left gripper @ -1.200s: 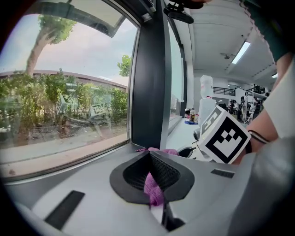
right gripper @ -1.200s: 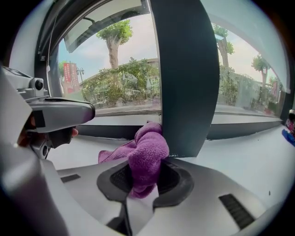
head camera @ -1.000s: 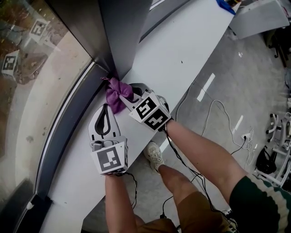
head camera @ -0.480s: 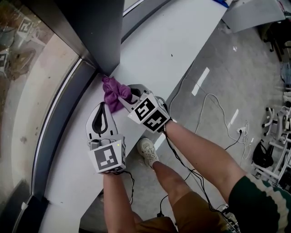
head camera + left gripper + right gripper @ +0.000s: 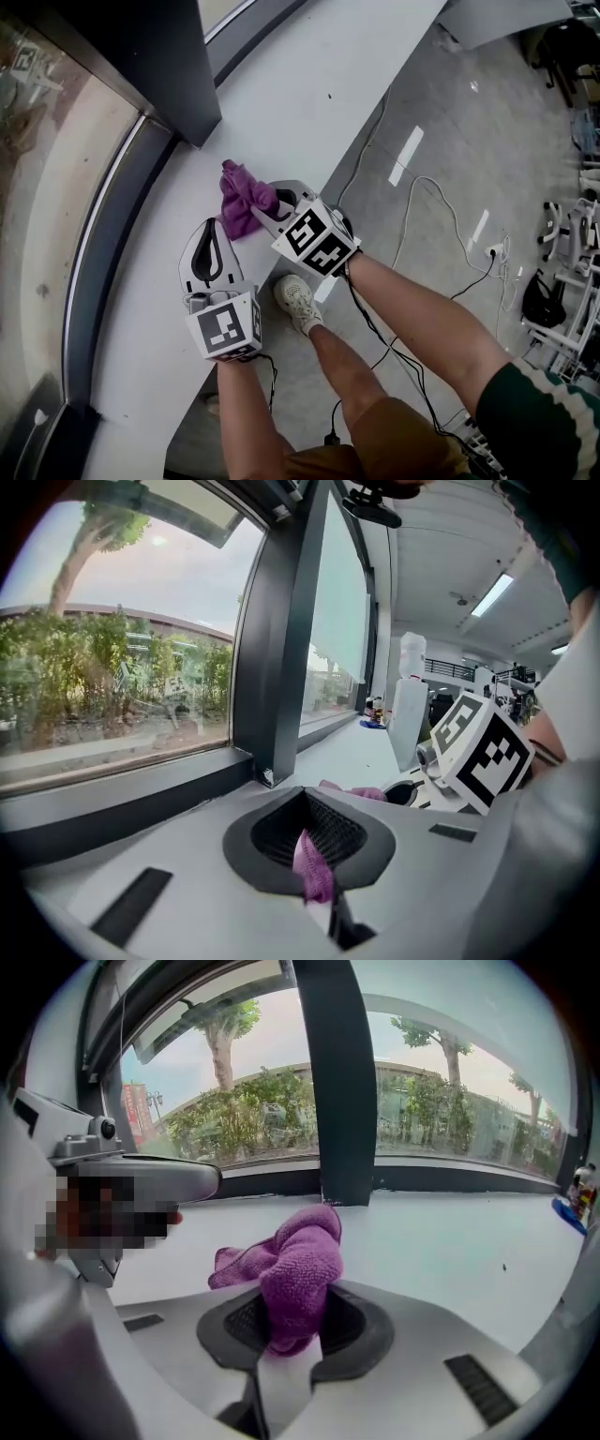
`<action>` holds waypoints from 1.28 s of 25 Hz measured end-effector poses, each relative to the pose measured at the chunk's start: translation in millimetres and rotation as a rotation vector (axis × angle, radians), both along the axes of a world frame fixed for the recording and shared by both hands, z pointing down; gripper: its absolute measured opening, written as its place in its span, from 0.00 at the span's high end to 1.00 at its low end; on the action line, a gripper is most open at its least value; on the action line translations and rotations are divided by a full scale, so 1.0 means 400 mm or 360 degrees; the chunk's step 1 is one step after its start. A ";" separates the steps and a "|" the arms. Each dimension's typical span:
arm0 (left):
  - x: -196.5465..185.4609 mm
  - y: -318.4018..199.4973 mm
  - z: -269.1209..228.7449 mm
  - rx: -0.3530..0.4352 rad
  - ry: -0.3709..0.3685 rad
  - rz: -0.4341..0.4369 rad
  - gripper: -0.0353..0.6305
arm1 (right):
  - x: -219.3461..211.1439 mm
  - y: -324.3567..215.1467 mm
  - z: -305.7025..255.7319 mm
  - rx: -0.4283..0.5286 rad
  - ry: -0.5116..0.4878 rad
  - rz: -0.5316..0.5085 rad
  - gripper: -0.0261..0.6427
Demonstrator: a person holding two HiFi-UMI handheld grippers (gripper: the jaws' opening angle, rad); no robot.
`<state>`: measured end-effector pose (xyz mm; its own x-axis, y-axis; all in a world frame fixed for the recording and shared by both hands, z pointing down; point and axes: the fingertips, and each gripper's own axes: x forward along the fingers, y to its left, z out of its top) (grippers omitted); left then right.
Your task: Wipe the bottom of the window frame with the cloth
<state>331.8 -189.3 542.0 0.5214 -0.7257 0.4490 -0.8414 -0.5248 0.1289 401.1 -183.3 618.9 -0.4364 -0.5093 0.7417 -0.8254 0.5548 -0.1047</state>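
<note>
A bunched purple cloth [image 5: 239, 199] lies on the white sill [image 5: 291, 103], a short way out from the dark upright post [image 5: 159, 66] and the dark bottom strip of the window frame [image 5: 101, 248]. My right gripper [image 5: 262, 208] is shut on the cloth [image 5: 298, 1262], which bulges up out of its jaws [image 5: 286, 1335]. My left gripper [image 5: 215, 226] rests on the sill beside it, tip against the cloth's near corner. In the left gripper view a thin purple strip sits pinched in its closed jaws [image 5: 314, 878], with more cloth [image 5: 361, 793] beyond.
The window glass [image 5: 37, 178] runs along the left. The sill's outer edge drops to a grey floor with loose cables [image 5: 441, 216] and a person's shoe [image 5: 298, 305]. Equipment [image 5: 562, 281] stands at far right. A blue item [image 5: 567, 1215] lies far along the sill.
The cloth, held by the right gripper, has drawn back from the base of the dark post, where it was pressed a second ago. The left gripper stays alongside it.
</note>
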 end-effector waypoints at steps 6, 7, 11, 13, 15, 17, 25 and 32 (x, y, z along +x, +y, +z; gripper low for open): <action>-0.005 0.067 0.020 -0.0043 -0.0029 0.0000 0.94 | 0.016 0.076 -0.003 -0.0015 -0.0008 0.0010 0.81; -0.003 0.078 0.022 -0.0047 -0.0030 -0.0002 0.94 | 0.021 0.089 -0.001 -0.0018 -0.0004 0.0009 0.81; 0.004 0.119 0.036 -0.0062 -0.0040 0.0003 0.94 | 0.036 0.136 0.008 -0.0037 0.0003 0.0019 0.81; 0.010 0.140 0.043 -0.0077 -0.0034 0.0004 0.94 | 0.040 0.160 0.013 -0.0054 0.0005 0.0015 0.82; 0.017 0.154 0.049 -0.0086 -0.0029 0.0008 0.94 | 0.042 0.178 0.016 -0.0061 0.0011 0.0002 0.82; 0.021 0.163 0.054 -0.0093 -0.0026 0.0012 0.94 | 0.045 0.186 0.018 -0.0061 0.0012 0.0001 0.82; 0.021 0.178 0.054 -0.0084 -0.0026 0.0043 0.94 | 0.036 0.195 0.019 -0.0060 -0.0016 0.0042 0.82; -0.034 0.203 0.040 -0.0069 -0.0044 0.0024 0.94 | -0.018 0.226 0.017 -0.0066 -0.0055 0.0019 0.82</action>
